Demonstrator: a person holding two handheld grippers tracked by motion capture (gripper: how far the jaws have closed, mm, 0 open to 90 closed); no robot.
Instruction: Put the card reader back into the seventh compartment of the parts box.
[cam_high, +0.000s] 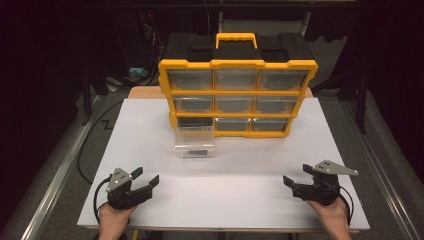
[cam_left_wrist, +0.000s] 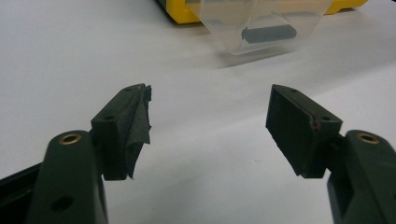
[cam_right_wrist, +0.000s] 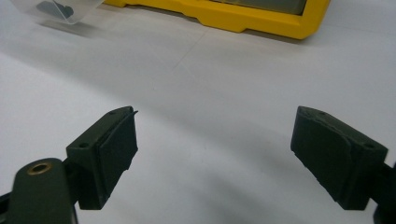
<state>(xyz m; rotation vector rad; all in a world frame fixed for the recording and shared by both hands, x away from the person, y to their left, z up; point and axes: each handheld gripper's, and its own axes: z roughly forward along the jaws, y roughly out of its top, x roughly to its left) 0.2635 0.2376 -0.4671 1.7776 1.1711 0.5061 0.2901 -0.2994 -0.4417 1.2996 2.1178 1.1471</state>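
Note:
A yellow and black organizer case (cam_high: 237, 92) stands upright at the back of the white table (cam_high: 225, 195), its front a grid of clear drawers. One clear drawer (cam_high: 195, 142) is pulled out and sits on the table in front of the bottom-left slot, with a small dark object (cam_left_wrist: 270, 34) inside it. My left gripper (cam_high: 146, 178) rests open near the front left edge, nothing between its jaws. My right gripper (cam_high: 296, 175) rests open near the front right edge, also holding nothing. The left gripper view looks toward the clear drawer (cam_left_wrist: 261, 23); the right gripper view shows the case's yellow base (cam_right_wrist: 224, 14).
The case has a yellow carry handle (cam_high: 236, 39) on top. Metal rails (cam_high: 55, 175) run along both sides of the table. Dark surroundings and cables lie behind. Bare white tabletop stretches between the grippers and the case.

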